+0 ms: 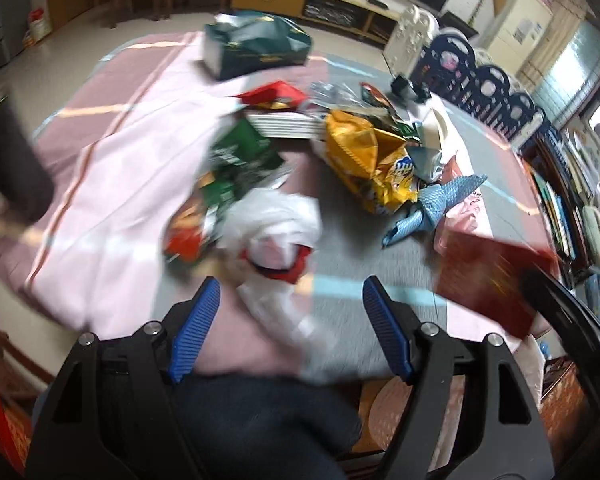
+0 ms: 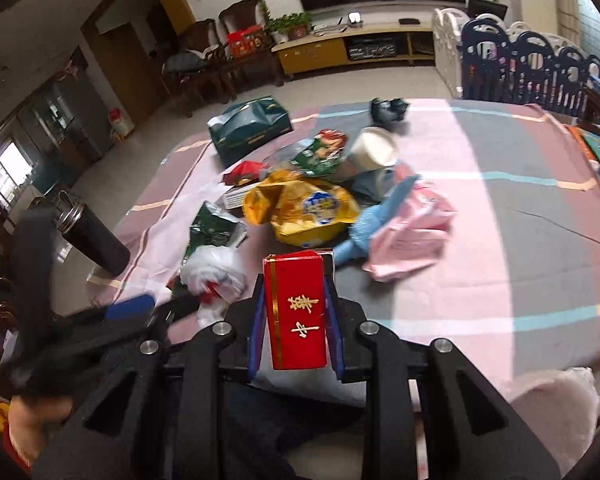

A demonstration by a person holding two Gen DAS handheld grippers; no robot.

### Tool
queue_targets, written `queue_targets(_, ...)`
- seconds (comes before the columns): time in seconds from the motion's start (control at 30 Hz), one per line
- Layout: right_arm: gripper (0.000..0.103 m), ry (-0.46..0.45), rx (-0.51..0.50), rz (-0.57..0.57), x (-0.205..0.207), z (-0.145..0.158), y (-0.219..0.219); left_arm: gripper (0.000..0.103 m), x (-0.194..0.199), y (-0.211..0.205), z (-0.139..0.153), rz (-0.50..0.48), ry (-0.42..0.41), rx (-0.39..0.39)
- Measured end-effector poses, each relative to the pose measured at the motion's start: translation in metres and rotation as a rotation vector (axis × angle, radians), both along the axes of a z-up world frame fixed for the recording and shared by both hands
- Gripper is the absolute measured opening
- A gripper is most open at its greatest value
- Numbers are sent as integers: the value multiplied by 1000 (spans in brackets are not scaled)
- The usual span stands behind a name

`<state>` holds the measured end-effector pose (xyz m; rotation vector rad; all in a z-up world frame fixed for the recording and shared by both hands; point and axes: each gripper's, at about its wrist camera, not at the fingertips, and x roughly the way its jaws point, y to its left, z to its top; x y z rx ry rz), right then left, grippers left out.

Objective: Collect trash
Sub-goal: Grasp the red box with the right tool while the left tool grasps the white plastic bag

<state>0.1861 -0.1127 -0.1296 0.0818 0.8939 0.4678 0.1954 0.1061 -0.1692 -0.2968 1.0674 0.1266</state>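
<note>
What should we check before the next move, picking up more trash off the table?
1. Right gripper holding the red box: ok, blue pads press both sides.
2. Left gripper free to grab: ok, jaws wide apart, nothing between them.
3. Left gripper lined up with the white plastic bag: ok, bag lies just ahead.
4. Black flask safe from bumps: cannot tell, it stands near the table's edge.
5. Place to drop trash: cannot tell, no bin shows.
</note>
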Motion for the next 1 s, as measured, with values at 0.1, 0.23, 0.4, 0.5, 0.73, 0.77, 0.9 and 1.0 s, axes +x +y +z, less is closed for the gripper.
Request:
queue_targets(0.1,27,3,-11,-36,-8,3,-25,70,24,-8,-20,-11,58,53)
queue_targets(0.23,27,15,-12,-70,-11,0,-43,16,33,-11,-39,-34,109,46)
queue_targets(0.4,27,25,-24,-75,-8,-3,-40,7,9,-14,-20,-35,19,51)
queue_targets(0.5,27,7,-23,-64,-10,1,-31,7,-6,-10,-1,-15,-37,69)
queue_targets(0.73,27,-29,-31,-40,-18,18,-17,7,-39,-9,36,0,-141,85)
queue_targets(0.77,27,-35,-32,-40,-19,20,-16,7,-45,-11,38,-3,-150,80)
queue_targets(0.9,27,-47,-34,-49,-22,26,-15,7,-57,-16,49,-26,-182,77)
queue_targets(1.0,27,-53,-31,-52,-24,30,-14,7,-65,-18,53,-36,-193,73)
